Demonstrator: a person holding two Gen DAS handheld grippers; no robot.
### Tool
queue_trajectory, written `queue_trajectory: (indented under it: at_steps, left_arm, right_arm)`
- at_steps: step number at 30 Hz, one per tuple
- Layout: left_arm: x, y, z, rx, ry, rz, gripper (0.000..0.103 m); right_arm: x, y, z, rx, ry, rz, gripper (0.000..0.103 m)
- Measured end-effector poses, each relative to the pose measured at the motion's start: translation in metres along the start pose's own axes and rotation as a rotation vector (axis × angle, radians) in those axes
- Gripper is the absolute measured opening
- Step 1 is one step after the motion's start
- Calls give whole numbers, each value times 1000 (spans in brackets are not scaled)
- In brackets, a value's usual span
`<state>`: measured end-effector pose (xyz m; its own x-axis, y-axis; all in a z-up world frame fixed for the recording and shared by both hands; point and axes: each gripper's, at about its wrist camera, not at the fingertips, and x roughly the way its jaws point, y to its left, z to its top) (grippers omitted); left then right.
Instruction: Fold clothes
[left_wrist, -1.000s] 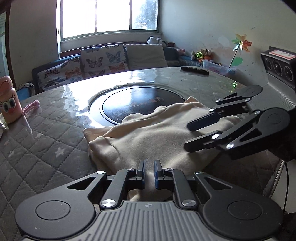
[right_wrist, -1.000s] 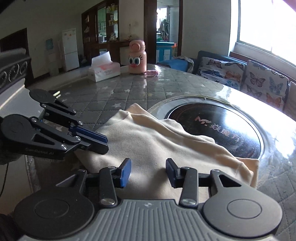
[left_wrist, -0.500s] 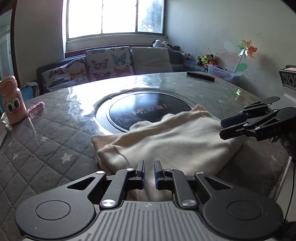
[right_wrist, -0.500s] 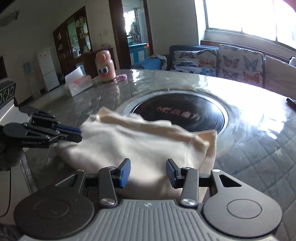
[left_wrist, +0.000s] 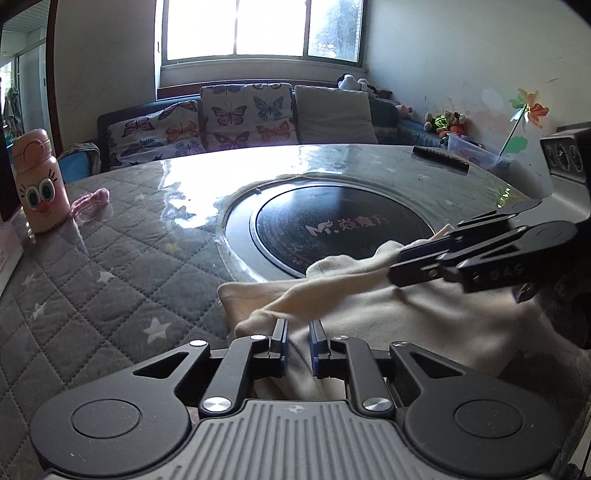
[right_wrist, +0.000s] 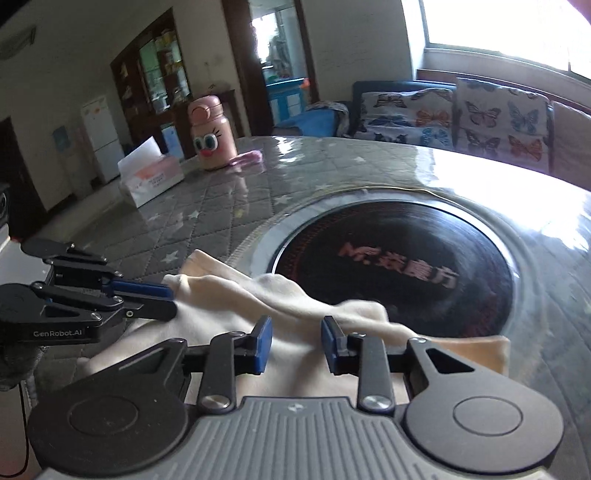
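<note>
Left gripper (left_wrist: 297, 345): nearest us at the table's near edge, jaws narrowed with cream cloth running between them; we cannot tell whether the pads truly pinch it.
Right gripper (right_wrist: 295, 345): jaws clearly apart, cloth lying in the gap, nothing clamped.
Garment (left_wrist: 406, 317): one cream piece, partly folded in soft layers, at the near edge of the tabletop (left_wrist: 110, 280), its far corner lapping over the round black inset (left_wrist: 340, 225).
Step in hand: we judge both grippers are settling on the near hem for the next fold.
Doing it well: we would close both on matching points of the same layer, lift evenly, and carry the hem across so edges line up without dragging lower layers.
Count: two grippers, one garment.
Farther off: one pink cartoon bottle (right_wrist: 210, 138) and one tissue box (right_wrist: 151, 175) towards the far left edge; one dark remote (left_wrist: 441, 159) at the far right.
</note>
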<state>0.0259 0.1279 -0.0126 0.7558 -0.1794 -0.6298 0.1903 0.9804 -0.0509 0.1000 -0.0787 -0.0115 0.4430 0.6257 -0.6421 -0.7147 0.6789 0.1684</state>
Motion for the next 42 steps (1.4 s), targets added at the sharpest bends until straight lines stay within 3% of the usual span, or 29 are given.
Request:
queue_trajectory:
  at_steps: [11,16,22,26,35,42]
  left_arm:
    - [37,-7,16,10,33,-6,15]
    - [28,-1,14,-10,23,5,15]
    - [3,17,7,-67,4,49,31]
    - [-14,27,1,-111,-7,82,42]
    - [-39,43,-18,-245,-1,105,44]
    - [-43,41,-24,-330,10,51,51]
  right_arm:
    - [19,0,6,-5,19,-47,29]
    - [13,5,8,-28,9,-53,30]
    - [-9,28,4,-102,-12,-2,34]
    - [-22,57,-3,-206,-16,64,37]
    - [-25,127,-27,-465,11,182,38]
    - [-12,160,-47,-602,20,125,36]
